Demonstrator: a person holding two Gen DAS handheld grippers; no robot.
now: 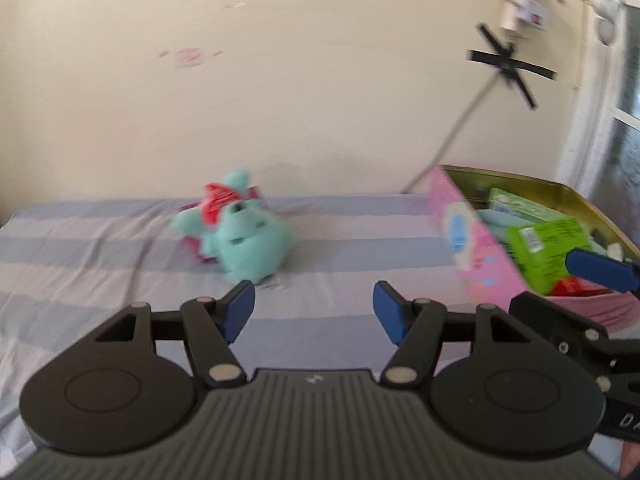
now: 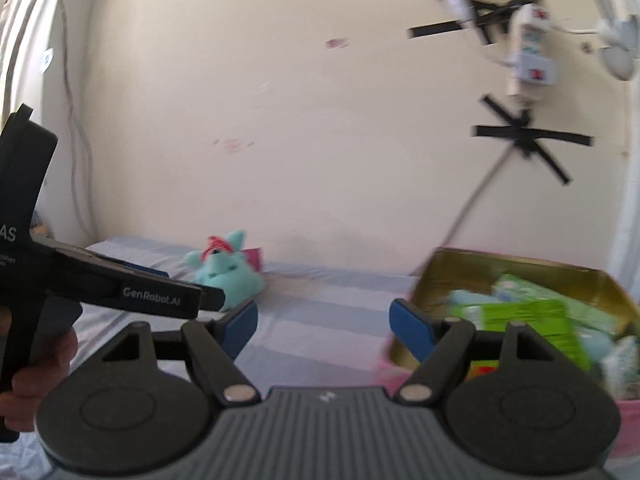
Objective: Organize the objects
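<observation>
Hovering empty with jaws spread wide, both left gripper (image 1: 314, 314) and right gripper (image 2: 323, 326), presumably readied for the teal plush toy (image 1: 244, 236) lying alone on the striped bedsheet (image 1: 100, 264) at 11 o'clock, well apart from the already-filled pink storage box (image 1: 476, 256) at 2 o'clock.

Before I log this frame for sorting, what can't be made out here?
- Green packet label: motion-blurred in both views.
- Pink thing behind the teal plush: mostly hidden by it.
- Box contents: right side cut off by the left view's edge, partly covered by the right claw in its own.
</observation>
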